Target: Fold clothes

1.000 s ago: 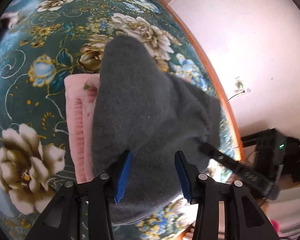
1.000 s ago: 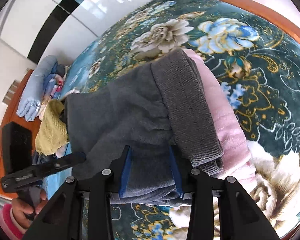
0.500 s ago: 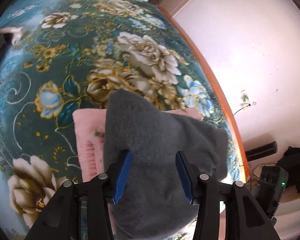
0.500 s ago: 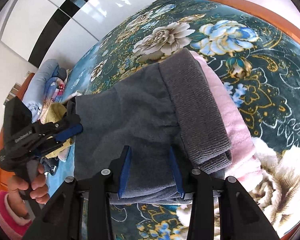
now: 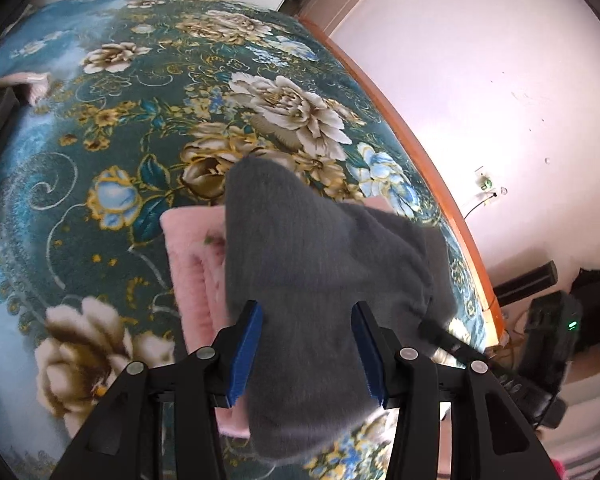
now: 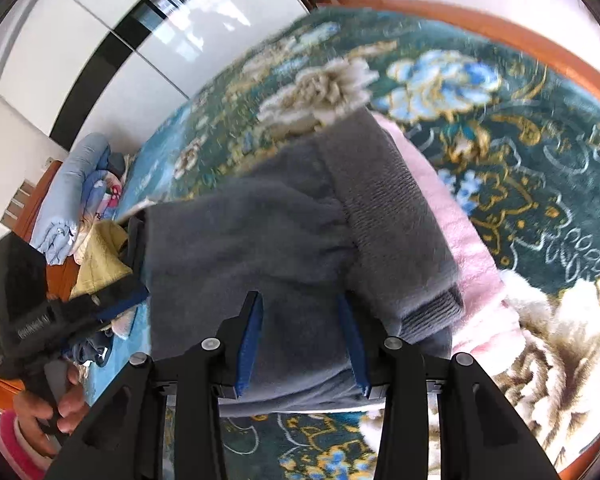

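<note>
A folded grey knit garment [image 5: 320,264] lies on top of a folded pink fleece garment [image 5: 192,256] on the floral bedspread. It also shows in the right wrist view [image 6: 284,248], with its ribbed band [image 6: 392,224] on the right and the pink garment [image 6: 476,268] under it. My left gripper [image 5: 306,344] is open, its blue pads on either side of the grey garment's near edge. My right gripper [image 6: 300,340] is open over the garment's near edge. The left gripper shows at the garment's left edge in the right wrist view [image 6: 80,312].
The teal floral bedspread [image 5: 100,152] covers the bed, with an orange wooden frame edge [image 5: 420,152] along the right. A heap of unfolded clothes, yellow [image 6: 96,256] and light blue [image 6: 68,200], lies at the far left. Black equipment [image 5: 552,328] stands on the floor beside the bed.
My left gripper has pulled back and risen from the grey garment, showing more bedspread. The right view shifted slightly and is blurred; both grippers stay open.
</note>
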Demonstrator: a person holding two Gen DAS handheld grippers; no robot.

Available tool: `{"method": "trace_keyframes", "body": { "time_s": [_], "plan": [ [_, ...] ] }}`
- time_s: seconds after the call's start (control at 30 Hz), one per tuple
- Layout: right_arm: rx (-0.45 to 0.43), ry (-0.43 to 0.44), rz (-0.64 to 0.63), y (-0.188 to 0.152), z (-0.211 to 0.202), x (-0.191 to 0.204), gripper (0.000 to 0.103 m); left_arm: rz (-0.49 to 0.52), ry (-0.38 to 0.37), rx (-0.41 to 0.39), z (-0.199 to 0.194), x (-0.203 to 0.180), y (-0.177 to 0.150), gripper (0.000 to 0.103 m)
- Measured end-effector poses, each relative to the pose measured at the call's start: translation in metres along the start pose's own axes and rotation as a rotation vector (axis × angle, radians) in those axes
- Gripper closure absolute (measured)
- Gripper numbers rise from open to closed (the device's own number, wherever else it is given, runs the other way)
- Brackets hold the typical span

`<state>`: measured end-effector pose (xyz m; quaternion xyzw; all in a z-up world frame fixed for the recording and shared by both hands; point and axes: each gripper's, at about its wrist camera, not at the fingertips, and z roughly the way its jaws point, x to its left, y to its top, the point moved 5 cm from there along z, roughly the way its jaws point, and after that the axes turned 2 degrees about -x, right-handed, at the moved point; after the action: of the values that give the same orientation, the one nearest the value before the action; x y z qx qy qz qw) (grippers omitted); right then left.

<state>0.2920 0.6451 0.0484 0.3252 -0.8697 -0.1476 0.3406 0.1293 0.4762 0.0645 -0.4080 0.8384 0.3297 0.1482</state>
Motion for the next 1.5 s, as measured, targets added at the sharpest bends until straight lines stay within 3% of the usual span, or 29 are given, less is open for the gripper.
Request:
{"method": "trace_keyframes", "body": {
  "time_s": [0.27,0.43,0.7,0.73,0.8,1.0,1.07,1.13,1.2,1.3,1.5],
  "plan": [
    [0.006,0.043,-0.087,-0.04,-0.026,0.033,0.059,-0.008,0.022,-0.008,-0.017,0.01,-0.041,0.046],
    [0.076,0.076,-0.02,-0.075,-0.012,0.032,0.059,0.01,0.075,-0.015,-0.015,0.015,-0.068,0.036],
    [0.131,0.031,-0.032,-0.096,0.007,0.037,0.058,0.015,0.201,-0.029,-0.015,0.031,-0.106,0.033],
    [0.132,0.026,-0.028,-0.098,0.008,0.037,0.054,0.008,0.207,-0.022,-0.013,0.033,-0.11,0.032],
    [0.137,0.01,-0.021,-0.101,0.011,0.036,0.051,-0.004,0.212,-0.009,-0.01,0.037,-0.117,0.02],
    [0.162,-0.035,-0.037,-0.111,0.021,0.041,0.045,-0.017,0.224,0.023,-0.002,0.044,-0.135,0.012],
    [0.171,-0.052,-0.036,-0.114,0.023,0.04,0.044,-0.029,0.201,0.017,-0.003,0.045,-0.136,0.009],
    [0.181,-0.067,-0.043,-0.117,0.025,0.041,0.044,-0.054,0.173,0.009,-0.006,0.048,-0.136,0.0],
    [0.187,-0.079,-0.053,-0.121,0.026,0.042,0.043,-0.082,0.154,-0.007,-0.01,0.053,-0.136,0.0],
    [0.173,-0.119,-0.068,-0.122,0.025,0.042,0.02,-0.102,0.172,-0.024,-0.013,0.062,-0.136,0.0],
    [0.138,-0.167,-0.066,-0.116,0.024,0.045,0.018,-0.146,0.213,-0.076,-0.02,0.08,-0.135,0.0]
  ]
}}
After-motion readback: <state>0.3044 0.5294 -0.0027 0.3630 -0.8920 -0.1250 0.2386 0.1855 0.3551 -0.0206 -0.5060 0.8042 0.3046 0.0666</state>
